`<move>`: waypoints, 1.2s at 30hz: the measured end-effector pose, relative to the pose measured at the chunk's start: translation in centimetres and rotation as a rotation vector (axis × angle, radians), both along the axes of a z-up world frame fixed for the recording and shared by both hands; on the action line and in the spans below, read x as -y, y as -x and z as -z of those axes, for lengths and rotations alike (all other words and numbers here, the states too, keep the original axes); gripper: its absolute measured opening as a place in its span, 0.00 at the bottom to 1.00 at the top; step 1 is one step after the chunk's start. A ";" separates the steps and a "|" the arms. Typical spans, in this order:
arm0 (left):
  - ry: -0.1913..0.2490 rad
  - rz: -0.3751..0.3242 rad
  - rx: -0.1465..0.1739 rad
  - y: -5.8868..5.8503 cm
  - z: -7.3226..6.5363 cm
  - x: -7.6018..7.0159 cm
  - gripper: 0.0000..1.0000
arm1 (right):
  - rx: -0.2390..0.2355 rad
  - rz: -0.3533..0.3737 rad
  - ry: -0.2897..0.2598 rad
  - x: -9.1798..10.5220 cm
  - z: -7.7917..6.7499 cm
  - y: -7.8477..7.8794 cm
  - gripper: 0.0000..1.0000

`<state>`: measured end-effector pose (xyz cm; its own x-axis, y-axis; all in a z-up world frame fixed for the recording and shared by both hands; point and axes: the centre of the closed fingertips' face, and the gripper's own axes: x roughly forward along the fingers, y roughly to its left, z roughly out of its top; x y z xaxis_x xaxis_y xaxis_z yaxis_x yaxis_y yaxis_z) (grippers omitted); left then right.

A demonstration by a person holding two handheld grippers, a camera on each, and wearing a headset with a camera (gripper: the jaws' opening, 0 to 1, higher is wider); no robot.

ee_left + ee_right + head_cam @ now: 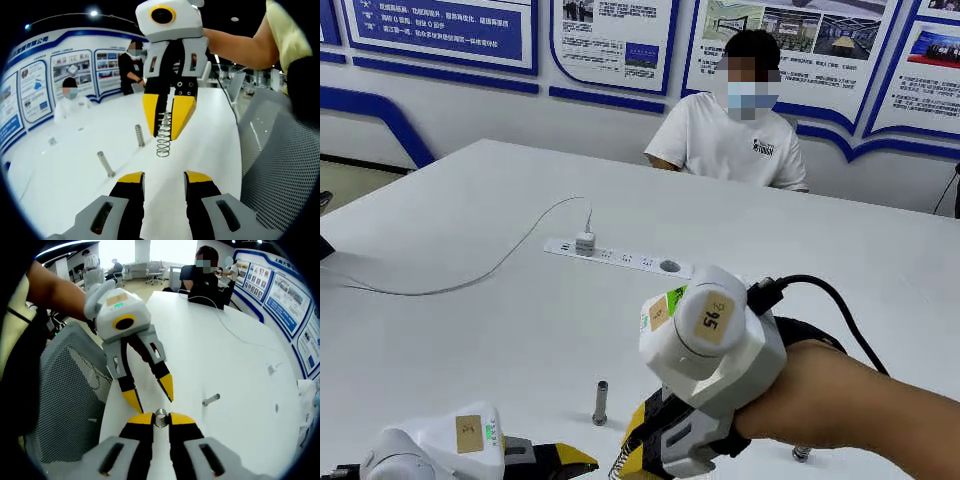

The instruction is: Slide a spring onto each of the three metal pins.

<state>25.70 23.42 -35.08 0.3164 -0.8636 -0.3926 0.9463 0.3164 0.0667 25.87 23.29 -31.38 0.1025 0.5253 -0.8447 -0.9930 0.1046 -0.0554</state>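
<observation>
My right gripper [160, 421] is shut on a small metal spring [160, 417], which pokes out end-on between its yellow tips. In the left gripper view that same gripper [165, 131] hangs in from above with the spring [163, 137] dangling below its tips. My left gripper [162, 178] is open and empty, facing the spring from a short way off. It also stands open in the right gripper view [150, 394]. Two metal pins [139, 135] [105, 164] stand upright on the white table. In the head view one pin [600, 402] stands just left of the right gripper [630, 455], another pin [801, 453] behind the wrist.
A white power strip [620, 258] with a plugged charger and a thin cable lies mid-table. A person sits at the far side of the table [470, 230]. A mesh chair [280, 160] stands by the table edge near me.
</observation>
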 end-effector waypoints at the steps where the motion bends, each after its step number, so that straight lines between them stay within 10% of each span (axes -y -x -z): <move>1: 0.003 -0.007 -0.006 -0.1 0.0 -0.1 0.33 | 0.003 0.001 0.002 0.1 -0.1 -0.1 0.12; 36: 0.018 -0.107 -0.070 -0.7 0.6 -1.3 0.62 | 0.062 -0.008 0.088 0.8 -2.6 -5.8 0.12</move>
<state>26.43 24.74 -35.72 0.3794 -0.8333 -0.4021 0.9091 0.4164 -0.0051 31.69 22.51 -28.76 0.1526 0.4504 -0.8797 -0.9881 0.0890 -0.1258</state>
